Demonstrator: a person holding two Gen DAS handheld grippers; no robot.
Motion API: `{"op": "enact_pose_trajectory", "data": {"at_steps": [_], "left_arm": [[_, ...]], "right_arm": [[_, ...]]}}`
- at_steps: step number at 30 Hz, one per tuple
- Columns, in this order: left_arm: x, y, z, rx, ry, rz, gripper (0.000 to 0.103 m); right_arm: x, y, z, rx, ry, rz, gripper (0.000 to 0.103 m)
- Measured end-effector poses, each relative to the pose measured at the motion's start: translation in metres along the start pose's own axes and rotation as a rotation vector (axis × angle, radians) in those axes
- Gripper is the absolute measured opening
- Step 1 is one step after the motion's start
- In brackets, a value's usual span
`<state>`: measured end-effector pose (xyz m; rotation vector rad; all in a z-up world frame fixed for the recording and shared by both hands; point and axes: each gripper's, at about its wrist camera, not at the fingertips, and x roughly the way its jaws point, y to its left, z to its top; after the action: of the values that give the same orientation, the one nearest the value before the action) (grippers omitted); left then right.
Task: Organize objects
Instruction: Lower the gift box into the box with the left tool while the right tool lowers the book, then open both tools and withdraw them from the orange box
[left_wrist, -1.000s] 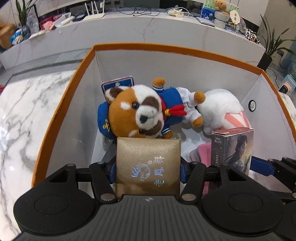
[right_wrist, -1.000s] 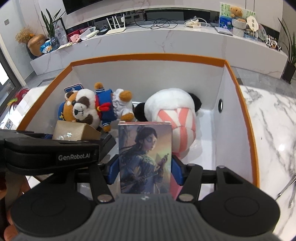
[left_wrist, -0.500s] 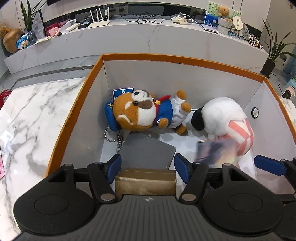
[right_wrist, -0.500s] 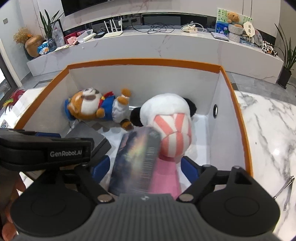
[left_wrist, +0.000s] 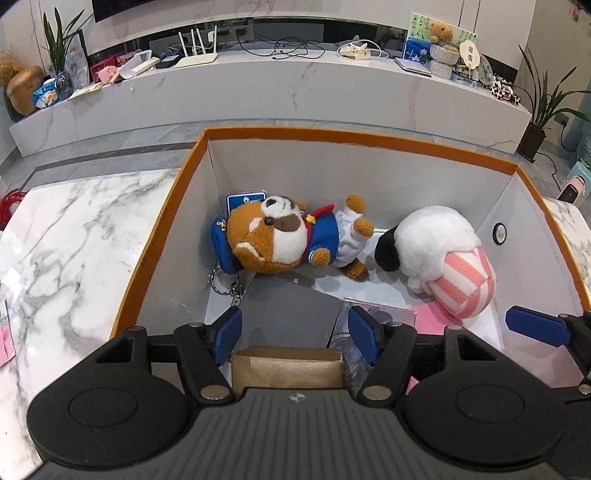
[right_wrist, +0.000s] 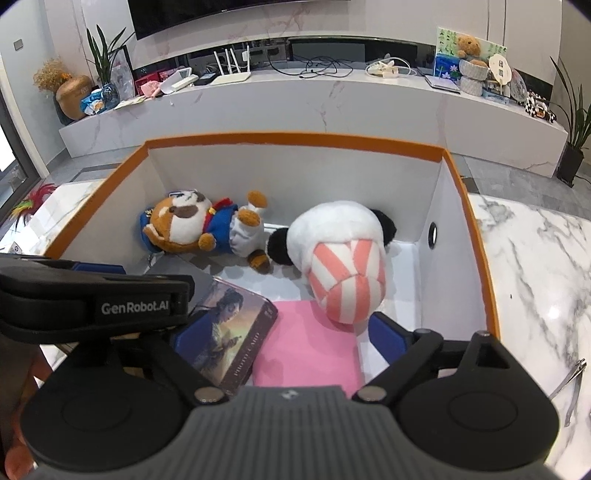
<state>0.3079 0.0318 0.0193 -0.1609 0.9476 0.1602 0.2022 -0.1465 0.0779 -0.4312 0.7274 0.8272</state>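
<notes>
We have just let go of both boxes over the orange-rimmed bin (left_wrist: 173, 206). A second ago the left gripper (left_wrist: 293, 330) clamped the gold box (left_wrist: 286, 365) upright and the right gripper (right_wrist: 284, 336) clamped the illustrated card box (right_wrist: 231, 332); now both lie inside the bin, free of the pads. The left jaws stand moderately apart with the gold box low between them, untouched. The right jaws are opening, already wide, and the card box lies tilted against the left side of their gap, no pad pressing it. We judge this drop as done, so the next thing is to back out and fetch more.

In the left view the raccoon plush (left_wrist: 280, 238) lies at 11 o'clock of the bin floor, the panda plush (left_wrist: 436, 254) at 2 o'clock, and the gold box at 6 o'clock.

Much is cut off: the gripper body hides the near end of both boxes, the grey board (left_wrist: 291, 314) and the pink sheet (right_wrist: 310, 343), so we cannot tell how they rest
</notes>
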Motion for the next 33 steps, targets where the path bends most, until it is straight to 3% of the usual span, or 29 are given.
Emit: {"op": "enact_pose_trajectory", "data": {"at_steps": [13,14,33], "left_arm": [[-0.025,0.002,-0.004,-0.003,-0.040,0.018,0.075],[-0.028,0.001,-0.004,-0.002,-0.045,0.019,0.075],[-0.107,-0.007,-0.029,0.054,-0.125,-0.017,0.079]], "right_arm": [[-0.023,0.008,-0.001,-0.030,-0.039,0.013,0.095],[-0.026,0.007,-0.001,-0.069,-0.046,0.062,0.095],[-0.111,0.004,-0.020,-0.179,-0.129,0.183,0.098]]}}
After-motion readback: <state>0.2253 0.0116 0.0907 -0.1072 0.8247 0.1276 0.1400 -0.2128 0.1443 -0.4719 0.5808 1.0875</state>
